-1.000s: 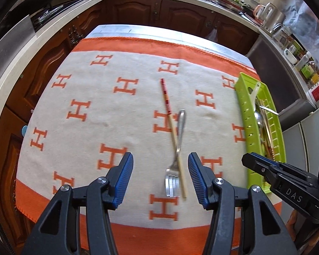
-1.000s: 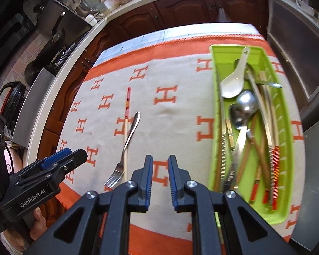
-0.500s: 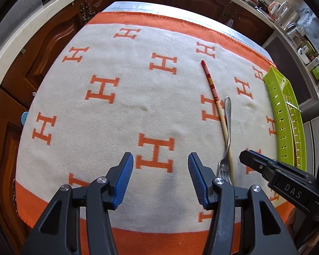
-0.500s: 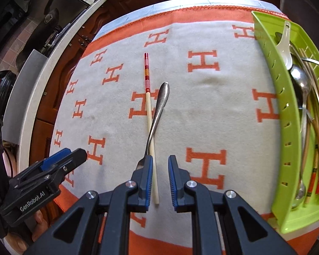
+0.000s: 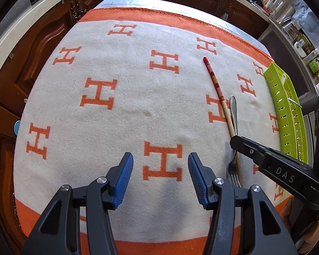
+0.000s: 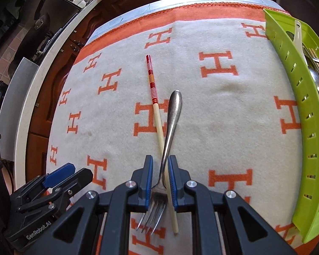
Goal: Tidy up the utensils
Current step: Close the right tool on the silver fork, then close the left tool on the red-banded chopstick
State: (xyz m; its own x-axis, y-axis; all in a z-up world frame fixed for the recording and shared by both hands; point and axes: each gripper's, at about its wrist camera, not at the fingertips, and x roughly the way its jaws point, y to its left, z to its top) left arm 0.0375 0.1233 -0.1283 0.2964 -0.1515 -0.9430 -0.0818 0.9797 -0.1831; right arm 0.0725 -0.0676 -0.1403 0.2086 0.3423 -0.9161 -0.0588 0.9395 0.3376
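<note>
The table is covered by a cloth point(image 5: 138, 110) with orange H marks; wide bare cloth is seen leftward. A green tray point(image 6: 297, 127) of utensils lies along its right edge. The left gripper point(image 5: 160, 178), marked "GenRobot.AI", is held spread above the cloth. The right gripper point(image 6: 160, 180), marked "DAS", straddles the fork point(image 6: 170, 127) and chopstick point(image 6: 154, 97), crossed mid-cloth; whether they are pinched cannot be told.

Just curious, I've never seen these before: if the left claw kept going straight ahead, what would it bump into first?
Probably nothing but the blanket: the open left claw points at bare cloth, with the fork and chopstick off to its right.
</note>
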